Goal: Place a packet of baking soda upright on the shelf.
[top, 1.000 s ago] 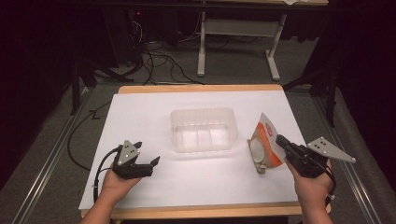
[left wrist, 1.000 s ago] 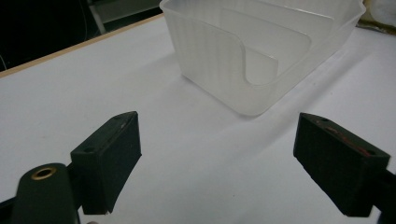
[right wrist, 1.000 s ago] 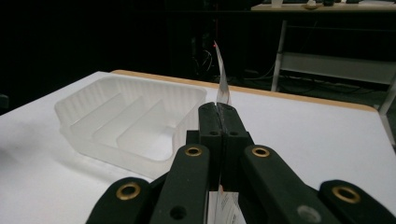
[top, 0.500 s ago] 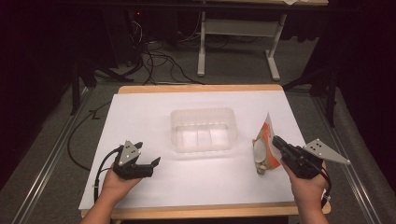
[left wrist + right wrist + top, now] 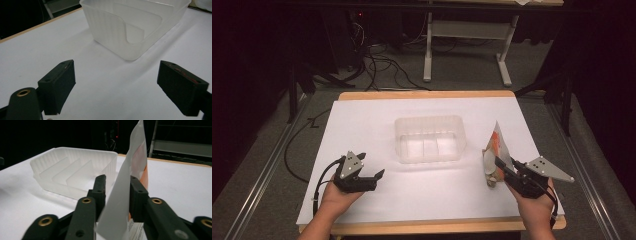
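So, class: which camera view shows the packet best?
The high view: the whole packet stands at the right gripper. The right gripper view shows its edge between the jaws.

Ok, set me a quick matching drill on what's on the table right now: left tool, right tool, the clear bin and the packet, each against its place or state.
Things:
1. left tool
2. right tool
3. clear bin
4. packet

States:
A. standing on edge, pinched between two black jaws
B. mid-table, nothing inside, with dividers
C. jaws wide apart, holding nothing
D. jaws closed in on a thin pouch

Pairs: 1-C, 2-D, 3-B, 4-A
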Demonstrator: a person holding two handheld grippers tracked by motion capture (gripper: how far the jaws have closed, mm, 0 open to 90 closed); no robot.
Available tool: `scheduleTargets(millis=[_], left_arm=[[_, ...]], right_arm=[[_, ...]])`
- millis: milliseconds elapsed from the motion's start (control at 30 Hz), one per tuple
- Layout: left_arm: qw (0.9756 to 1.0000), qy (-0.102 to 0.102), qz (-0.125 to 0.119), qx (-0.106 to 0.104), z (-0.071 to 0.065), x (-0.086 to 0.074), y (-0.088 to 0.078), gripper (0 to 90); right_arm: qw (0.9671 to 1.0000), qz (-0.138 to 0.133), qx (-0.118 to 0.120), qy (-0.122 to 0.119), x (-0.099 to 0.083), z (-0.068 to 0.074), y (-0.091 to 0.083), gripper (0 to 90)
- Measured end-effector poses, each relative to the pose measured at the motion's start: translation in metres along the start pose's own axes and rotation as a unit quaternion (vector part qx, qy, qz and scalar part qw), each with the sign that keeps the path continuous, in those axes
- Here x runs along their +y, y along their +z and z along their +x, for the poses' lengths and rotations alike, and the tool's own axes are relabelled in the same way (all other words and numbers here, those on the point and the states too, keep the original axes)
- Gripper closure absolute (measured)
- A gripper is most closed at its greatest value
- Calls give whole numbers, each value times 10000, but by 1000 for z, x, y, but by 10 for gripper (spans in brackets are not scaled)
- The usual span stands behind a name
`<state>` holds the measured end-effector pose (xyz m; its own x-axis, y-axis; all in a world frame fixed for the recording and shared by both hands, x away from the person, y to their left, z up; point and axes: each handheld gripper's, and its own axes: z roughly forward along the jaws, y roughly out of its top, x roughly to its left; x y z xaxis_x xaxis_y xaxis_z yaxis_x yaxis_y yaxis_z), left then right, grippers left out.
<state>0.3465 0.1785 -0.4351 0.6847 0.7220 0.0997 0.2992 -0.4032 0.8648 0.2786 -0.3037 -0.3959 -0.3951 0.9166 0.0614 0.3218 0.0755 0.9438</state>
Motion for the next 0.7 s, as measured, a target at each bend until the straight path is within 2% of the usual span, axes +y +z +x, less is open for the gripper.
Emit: scheduleTargets(millis=[133,167,367,500,633,700], left_arm=[[10000,3,-47,-7,-1,0,-2,154],[10000,4,-56,-3,-1,1,-2,155],[10000,-5,-56,-13,-1,1,-2,156],[10000,-43,-71,-49,-1,1,-2,157],[9999,-95,-92,-81,-1,2,-3,165],[9997,-125,-183,-60,0,3,-5,177]], right_arm=[[10000,48,-62,5,-5,5,2,633],[9999,74,-140,9,-8,6,5,617],[9994,181,-231,178,-16,2,11,632],[9990,128,-307,286,-20,-1,12,666],[9987,42,-429,271,-19,-1,11,691],[9983,18,-502,282,-19,0,11,766]])
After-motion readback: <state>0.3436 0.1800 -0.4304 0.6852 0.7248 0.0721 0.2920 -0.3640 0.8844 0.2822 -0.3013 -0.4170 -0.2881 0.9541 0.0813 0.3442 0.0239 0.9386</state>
